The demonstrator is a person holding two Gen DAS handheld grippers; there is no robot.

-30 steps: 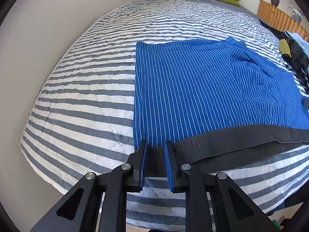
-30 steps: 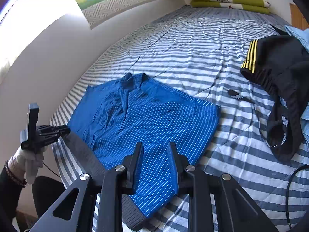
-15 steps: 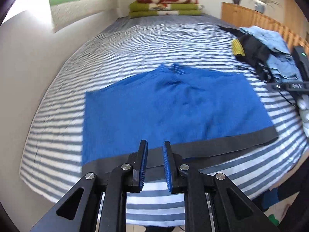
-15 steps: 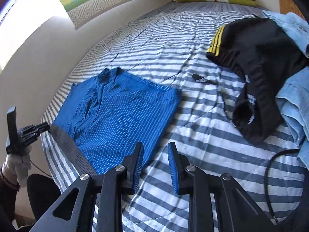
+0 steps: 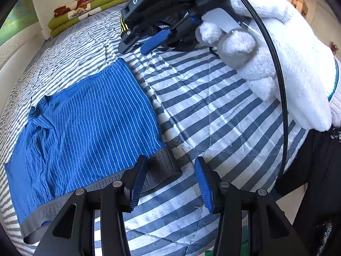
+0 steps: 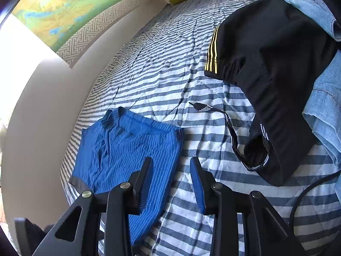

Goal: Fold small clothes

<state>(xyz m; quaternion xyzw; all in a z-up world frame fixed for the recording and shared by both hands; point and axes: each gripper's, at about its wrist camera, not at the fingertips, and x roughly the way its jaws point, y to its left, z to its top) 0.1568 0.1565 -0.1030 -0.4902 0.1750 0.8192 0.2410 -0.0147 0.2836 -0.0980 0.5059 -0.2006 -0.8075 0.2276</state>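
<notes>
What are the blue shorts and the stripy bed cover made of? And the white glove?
Blue shorts: thin stretchy knit, it seems, going by the fine ribs and the elastic-looking grey waistband.
Stripy bed cover: soft matte quilted cloth, probably cotton; stitch lines cross it.
White glove: fuzzy knitted yarn, probably cotton.

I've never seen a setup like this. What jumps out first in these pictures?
The bright blue pinstriped shorts lying flat on the grey-and-white striped bed, with the left claw open just over the corner of their grey waistband. Next, the white-gloved hand holding the right claw above the bed, and black shorts with yellow stripes heaped further right.
</notes>
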